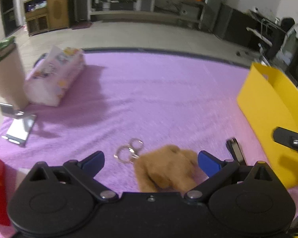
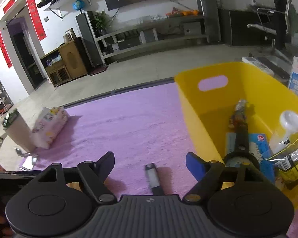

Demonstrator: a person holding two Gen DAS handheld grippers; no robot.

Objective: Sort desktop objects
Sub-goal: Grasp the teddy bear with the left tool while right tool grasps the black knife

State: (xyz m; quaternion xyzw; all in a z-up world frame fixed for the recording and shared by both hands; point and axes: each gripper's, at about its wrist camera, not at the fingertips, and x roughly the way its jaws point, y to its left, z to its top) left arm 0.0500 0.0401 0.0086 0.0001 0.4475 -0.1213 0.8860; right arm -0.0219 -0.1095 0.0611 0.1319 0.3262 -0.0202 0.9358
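On the purple fleecy cloth, between the spread fingers of the left gripper, lies a brown plush toy with a pair of silver key rings at its upper left; its lower edge is hidden behind the gripper body, and blur softens its outline. The left jaws stand apart and touch nothing. Just right of the toy lies a small black-and-silver object, too blurred to identify. In the right wrist view it lies on the cloth between the parted fingers of the right gripper, which hold nothing; its near end is cut off by the gripper body. Right of that stands the yellow plastic bin, holding a blue carton, a clear bag with a white cap and a dark tool-like item that is hard to make out. At far left lies a floral tissue pack.
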